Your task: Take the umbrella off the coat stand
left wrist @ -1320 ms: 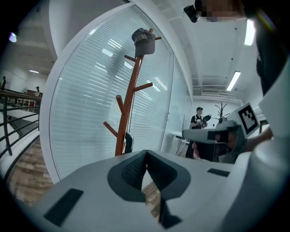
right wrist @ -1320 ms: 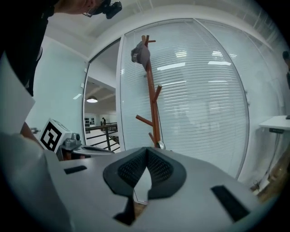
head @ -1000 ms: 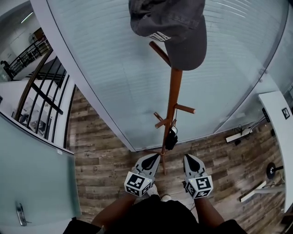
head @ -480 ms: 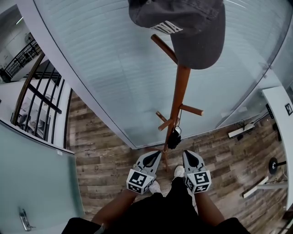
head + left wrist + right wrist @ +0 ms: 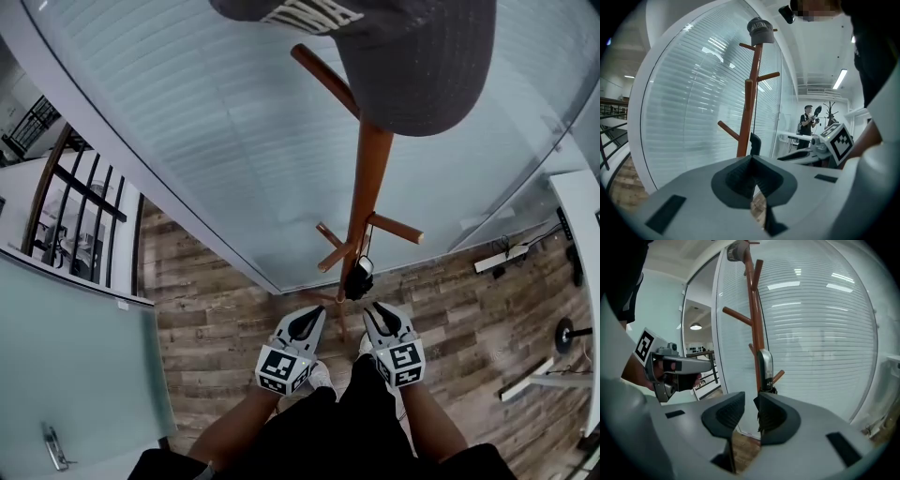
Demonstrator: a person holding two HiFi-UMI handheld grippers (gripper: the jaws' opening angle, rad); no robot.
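One wooden coat stand rises before a curved glass wall with horizontal blinds behind it, and it carries two things. One grey cap sits over the top of the pole. One small folded black umbrella hangs low on the stand by a thin cord, close against the pole and just under the lower pegs. In the right gripper view the umbrella's grey handle points up.

Two grippers are held side by side over the wood plank floor, both aimed at the foot of the stand. The left gripper has its jaw tips pressed together with nothing in them. The right gripper has its jaws a narrow gap apart. They grasp nothing, and the umbrella stands just beyond them, in line with the right-hand jaw rather than inside the gap
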